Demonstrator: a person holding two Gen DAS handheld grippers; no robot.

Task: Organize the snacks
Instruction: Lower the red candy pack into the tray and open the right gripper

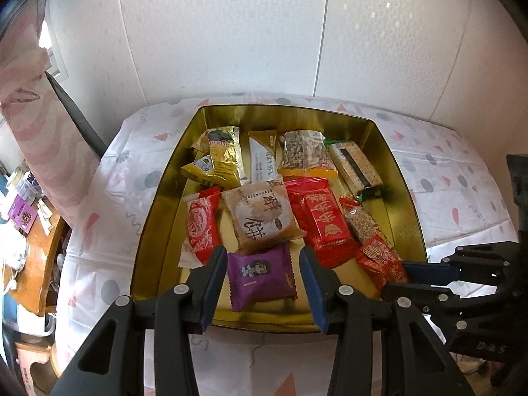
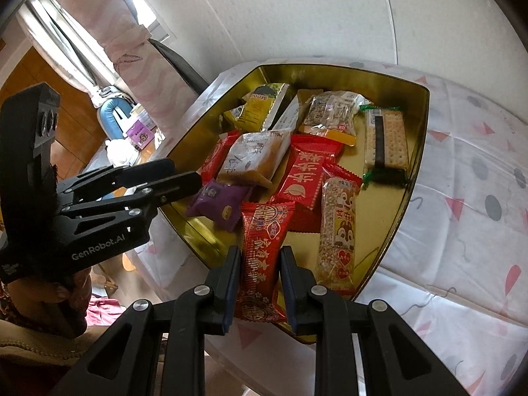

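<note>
Inside a gold rectangular metal tin [image 1: 184, 171], the right gripper [image 2: 260, 280] pinches a long red patterned snack packet [image 2: 264, 247] at the near edge; the left gripper [image 1: 262, 275], jaws spread, straddles a purple square snack packet [image 1: 260, 275].

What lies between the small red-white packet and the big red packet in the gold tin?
The square beige pastry packet lies between them, seen in the left wrist view.

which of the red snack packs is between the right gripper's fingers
The long red pack with gold lettering, at the tin's near edge. The other red packs lie farther in, untouched.
</note>
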